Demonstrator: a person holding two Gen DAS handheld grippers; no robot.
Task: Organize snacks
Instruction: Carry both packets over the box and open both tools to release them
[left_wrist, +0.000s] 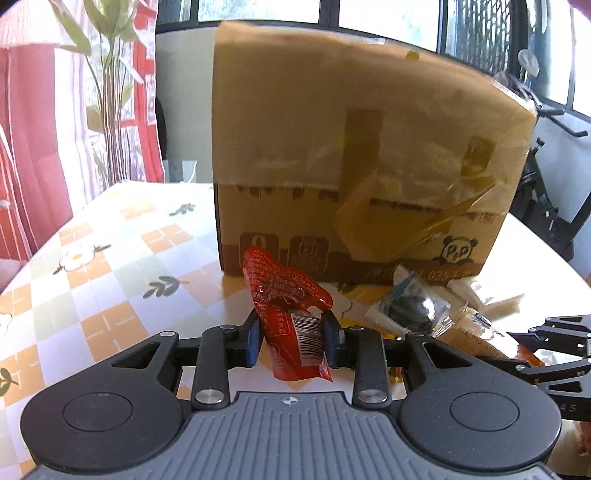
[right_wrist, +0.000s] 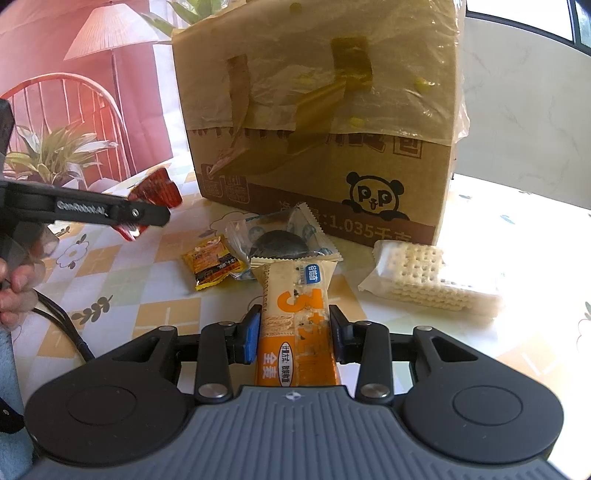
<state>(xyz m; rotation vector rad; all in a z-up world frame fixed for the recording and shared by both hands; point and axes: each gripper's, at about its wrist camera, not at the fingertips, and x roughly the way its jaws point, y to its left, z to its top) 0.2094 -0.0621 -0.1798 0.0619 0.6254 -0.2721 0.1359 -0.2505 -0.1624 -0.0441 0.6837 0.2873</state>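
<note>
The big cardboard box (right_wrist: 317, 122) sits at the back of my table (right_wrist: 517, 332), snacks scattered right in front of it. Cracker pack (right_wrist: 417, 277) on the right, round cookie pack (right_wrist: 284, 240) in the middle, small candy packet (right_wrist: 212, 266) just left of that.

A table (right_wrist: 122, 291) covered with an orange-and-white checked, flower-printed cloth is seen. At its far side a cardboard box (right_wrist: 321, 122) is stood. Nearer, a yellow-black packet (right_wrist: 212, 263), a clear packet holding a dark biscuit (right_wrist: 284, 240) and, to the right, wrapped crackers (right_wrist: 417, 275) are laid.
</note>
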